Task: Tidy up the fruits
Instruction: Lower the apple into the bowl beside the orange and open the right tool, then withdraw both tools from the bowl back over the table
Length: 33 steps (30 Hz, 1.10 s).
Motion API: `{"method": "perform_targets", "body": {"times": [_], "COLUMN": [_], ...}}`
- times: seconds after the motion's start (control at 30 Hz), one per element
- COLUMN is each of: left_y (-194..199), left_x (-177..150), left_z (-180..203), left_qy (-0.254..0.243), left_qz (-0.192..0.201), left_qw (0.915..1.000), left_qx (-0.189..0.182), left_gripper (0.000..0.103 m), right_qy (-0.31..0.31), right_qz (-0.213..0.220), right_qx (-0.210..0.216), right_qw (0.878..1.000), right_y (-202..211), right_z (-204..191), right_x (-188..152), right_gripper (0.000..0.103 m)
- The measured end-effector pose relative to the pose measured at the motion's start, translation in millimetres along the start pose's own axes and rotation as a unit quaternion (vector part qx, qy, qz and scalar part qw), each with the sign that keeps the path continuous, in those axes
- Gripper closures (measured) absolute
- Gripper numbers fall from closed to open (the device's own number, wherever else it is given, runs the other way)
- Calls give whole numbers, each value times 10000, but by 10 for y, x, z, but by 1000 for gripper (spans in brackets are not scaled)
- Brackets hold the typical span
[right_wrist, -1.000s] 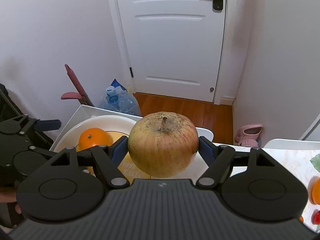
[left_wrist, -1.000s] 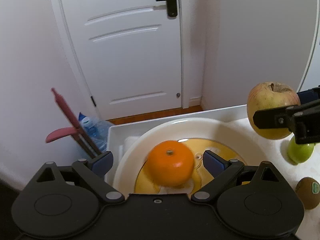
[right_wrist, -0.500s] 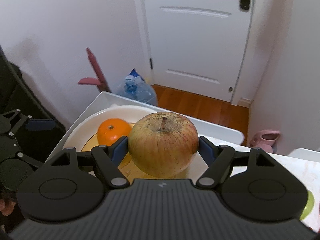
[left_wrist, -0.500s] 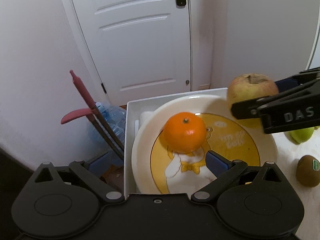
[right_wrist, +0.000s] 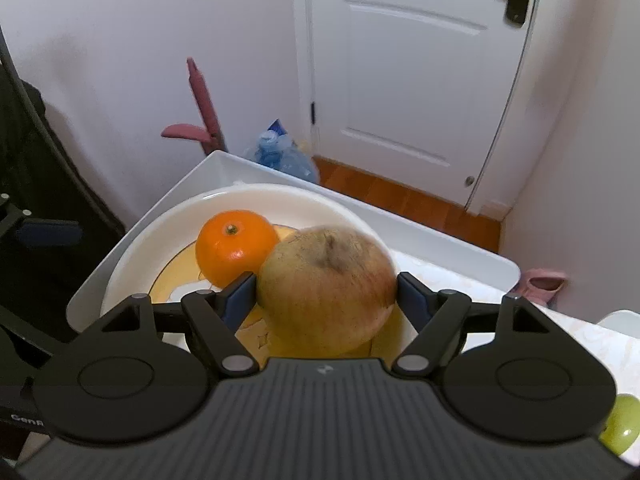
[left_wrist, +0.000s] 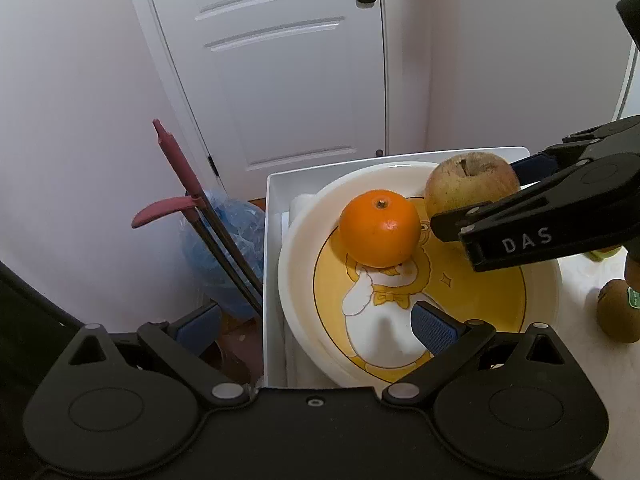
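The orange is a bright, even orange with a small greenish-brown stem scar on top. The apple is dull yellow-green, flushed and streaked with russet red, with a brown patch round its stem. The plate has a cream-white rim and a yellow centre printed with a white cartoon figure wearing a yellow bow tie and small star marks. It sits in a plain white tray. Both the left claw and the right claw are matte black with dark blue pads; white letters read "DAS" on the right one. The kiwi is brown with a green sticker. A smaller fruit is bright green. The door is white with a black handle.
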<state>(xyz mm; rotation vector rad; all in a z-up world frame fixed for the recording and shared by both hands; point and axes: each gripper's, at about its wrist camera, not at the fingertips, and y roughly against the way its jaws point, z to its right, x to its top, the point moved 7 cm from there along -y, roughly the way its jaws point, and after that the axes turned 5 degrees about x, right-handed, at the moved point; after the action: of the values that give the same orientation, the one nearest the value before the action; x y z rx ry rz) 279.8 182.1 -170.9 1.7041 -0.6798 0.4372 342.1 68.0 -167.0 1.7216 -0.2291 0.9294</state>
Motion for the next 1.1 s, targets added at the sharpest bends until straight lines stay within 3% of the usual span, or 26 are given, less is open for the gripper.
{"method": "perform_targets", "body": {"times": [0.03, 0.07, 0.6, 1.1], "left_y": [13, 23, 202, 795], "left_x": [-1, 3, 53, 155], "left_z": [3, 9, -5, 108], "left_qy": [-3, -3, 125, 281], "left_qz": [8, 18, 227, 728], "left_qw": [10000, 10000, 9996, 9969], "left_qx": [0, 3, 63, 11], "left_gripper": [0, 0, 0, 0], "right_qy": [46, 69, -225, -589], "right_qz": [119, 226, 425, 680], "right_qx": [13, 15, -85, -280], "right_qw": [9999, 9997, 9988, 9956], "right_y": [43, 86, 469, 1261], "right_z": [-12, -19, -4, 116], "right_x": [23, 48, 81, -72], "right_gripper": [1, 0, 0, 0]}}
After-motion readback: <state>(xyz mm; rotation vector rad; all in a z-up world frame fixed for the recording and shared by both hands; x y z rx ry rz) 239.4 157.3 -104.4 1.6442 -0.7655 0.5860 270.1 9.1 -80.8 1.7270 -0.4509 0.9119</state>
